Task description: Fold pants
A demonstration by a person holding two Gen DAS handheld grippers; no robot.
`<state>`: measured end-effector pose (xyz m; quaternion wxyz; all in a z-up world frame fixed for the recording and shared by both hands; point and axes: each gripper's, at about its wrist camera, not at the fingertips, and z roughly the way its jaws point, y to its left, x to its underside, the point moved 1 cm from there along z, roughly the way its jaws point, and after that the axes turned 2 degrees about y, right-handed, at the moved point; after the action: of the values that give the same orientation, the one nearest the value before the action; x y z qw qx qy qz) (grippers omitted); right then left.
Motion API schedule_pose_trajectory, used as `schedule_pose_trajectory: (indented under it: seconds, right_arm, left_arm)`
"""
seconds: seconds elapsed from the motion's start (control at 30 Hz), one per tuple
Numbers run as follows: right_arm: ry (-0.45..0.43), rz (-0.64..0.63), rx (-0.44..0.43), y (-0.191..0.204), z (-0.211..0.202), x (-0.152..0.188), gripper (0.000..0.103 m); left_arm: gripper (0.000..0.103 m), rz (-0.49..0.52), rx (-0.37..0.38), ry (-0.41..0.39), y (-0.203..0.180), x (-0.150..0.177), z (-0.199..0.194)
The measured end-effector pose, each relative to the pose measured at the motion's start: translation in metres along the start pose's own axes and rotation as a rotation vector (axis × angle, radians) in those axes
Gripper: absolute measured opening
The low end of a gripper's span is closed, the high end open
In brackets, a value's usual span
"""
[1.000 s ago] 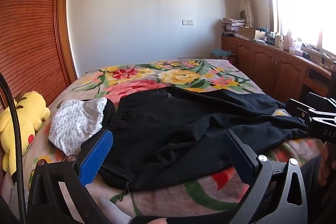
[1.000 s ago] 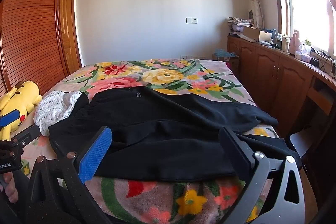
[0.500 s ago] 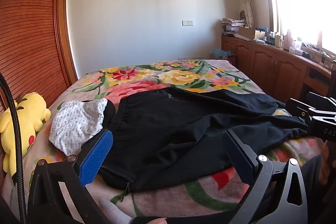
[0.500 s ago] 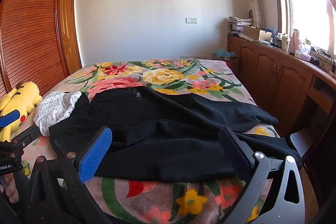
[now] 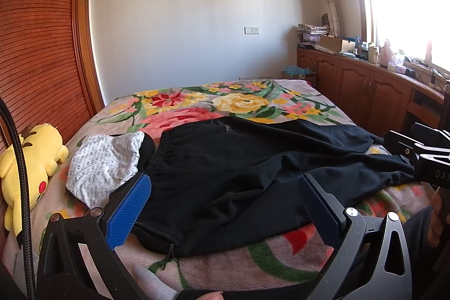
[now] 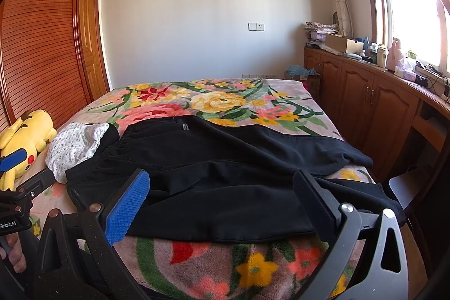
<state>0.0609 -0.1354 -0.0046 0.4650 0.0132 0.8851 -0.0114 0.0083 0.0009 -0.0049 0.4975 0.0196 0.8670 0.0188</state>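
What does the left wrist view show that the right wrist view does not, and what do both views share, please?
Only the left wrist view shows the pocket zipper at the near edge of the black pants, a black cable, and the right tool from the side. Only the right wrist view shows the chair beside the bed and the left tool from the side. Both show the pants spread unfolded on the floral blanket, the white patterned garment and the yellow plush toy.

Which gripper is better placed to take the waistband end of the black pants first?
Left. The left gripper faces the waistband beside the white cloth, jaws open; the right gripper faces the leg ends.
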Motion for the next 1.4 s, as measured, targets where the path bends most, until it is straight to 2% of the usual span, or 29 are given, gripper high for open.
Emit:
schedule_pose_trajectory:
  seconds: [1.4]
  right_arm:
    - [0.000, 0.004, -0.002, -0.0008, -0.0013, -0.0005, 0.102]
  left_arm:
    - [0.103, -0.001, -0.001, -0.004, 0.0018, 0.0008, 0.0021]
